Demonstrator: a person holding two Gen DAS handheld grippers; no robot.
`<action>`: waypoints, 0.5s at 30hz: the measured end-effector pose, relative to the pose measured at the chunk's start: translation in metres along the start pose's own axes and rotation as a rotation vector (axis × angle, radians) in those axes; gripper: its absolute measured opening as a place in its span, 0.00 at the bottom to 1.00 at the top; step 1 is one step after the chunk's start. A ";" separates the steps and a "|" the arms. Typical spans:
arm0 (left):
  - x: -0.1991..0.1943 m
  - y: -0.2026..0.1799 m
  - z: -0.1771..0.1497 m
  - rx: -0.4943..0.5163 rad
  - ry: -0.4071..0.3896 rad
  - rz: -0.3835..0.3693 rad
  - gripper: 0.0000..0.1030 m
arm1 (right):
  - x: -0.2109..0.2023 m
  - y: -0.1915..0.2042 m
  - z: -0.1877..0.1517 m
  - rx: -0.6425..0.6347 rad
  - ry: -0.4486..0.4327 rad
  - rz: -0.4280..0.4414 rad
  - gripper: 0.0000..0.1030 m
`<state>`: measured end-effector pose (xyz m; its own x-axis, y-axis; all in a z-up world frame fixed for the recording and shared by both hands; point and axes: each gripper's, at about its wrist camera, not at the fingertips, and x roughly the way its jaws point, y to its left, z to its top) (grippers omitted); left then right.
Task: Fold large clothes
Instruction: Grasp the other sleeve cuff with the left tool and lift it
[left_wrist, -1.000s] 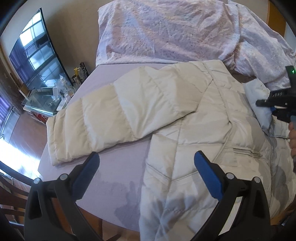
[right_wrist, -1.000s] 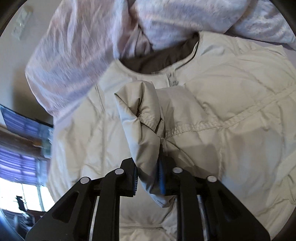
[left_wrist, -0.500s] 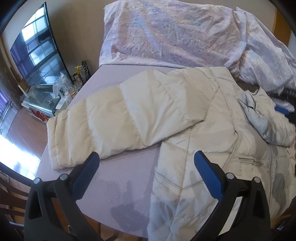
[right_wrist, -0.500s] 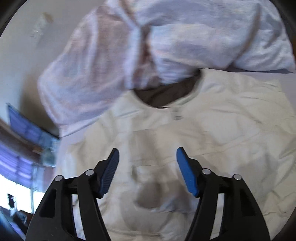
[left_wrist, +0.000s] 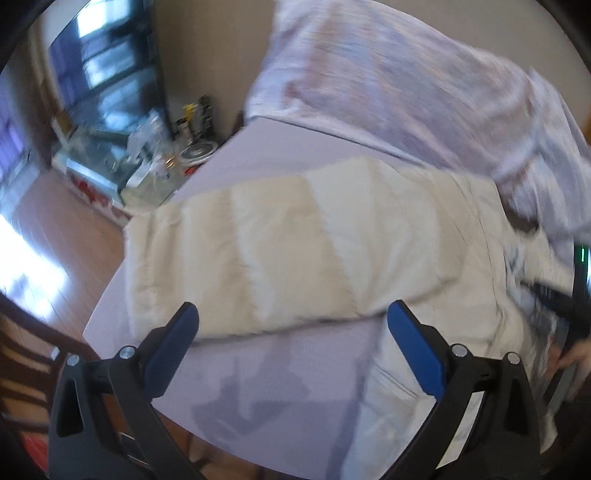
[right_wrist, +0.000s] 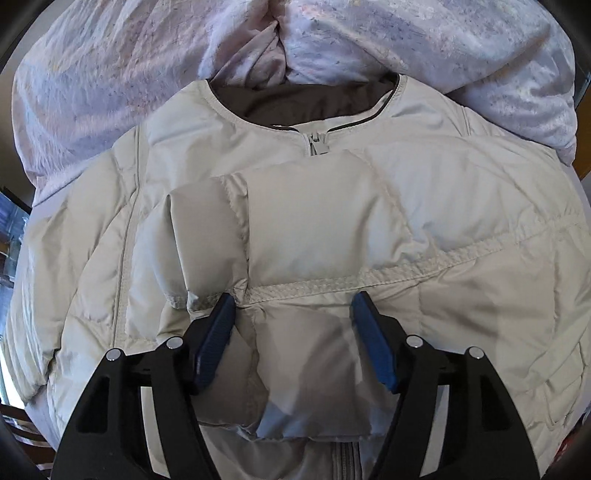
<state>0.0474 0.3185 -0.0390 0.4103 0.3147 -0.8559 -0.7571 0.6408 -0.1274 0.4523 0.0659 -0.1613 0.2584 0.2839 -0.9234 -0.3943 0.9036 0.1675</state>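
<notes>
Left hand-held gripper (left_wrist: 291, 325) angled downward, jaws wide apart, right hand-held gripper (right_wrist: 293, 321) pointing steeply down, jaws opening

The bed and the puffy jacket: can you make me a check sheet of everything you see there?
Surface: lilac sheet, bare in front of the left gripper.
Job's things: cream puffer jacket, zipped, front up; one sleeve folded over its chest, the other sleeve stretched out sideways.
Clutter: crumpled floral duvet heaped behind the collar.
Grippers: left gripper open above the outstretched sleeve's edge, holding nothing; right gripper with jaws opening, folded sleeve between them but not pinched.
Cables: nothing seen.
Surroundings: dark screen, cluttered glass stand, wooden floor.
</notes>
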 end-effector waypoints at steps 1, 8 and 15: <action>0.002 0.015 0.005 -0.039 0.008 -0.017 0.98 | 0.000 -0.002 0.000 0.006 0.003 0.011 0.67; 0.029 0.106 0.027 -0.246 0.076 -0.043 0.98 | -0.002 -0.006 -0.001 0.024 0.017 0.032 0.68; 0.050 0.162 0.028 -0.417 0.085 -0.125 0.90 | -0.004 -0.011 -0.002 0.026 0.020 0.040 0.69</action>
<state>-0.0413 0.4575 -0.0883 0.4818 0.1824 -0.8571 -0.8517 0.3274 -0.4091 0.4538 0.0546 -0.1600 0.2250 0.3136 -0.9225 -0.3810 0.8997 0.2129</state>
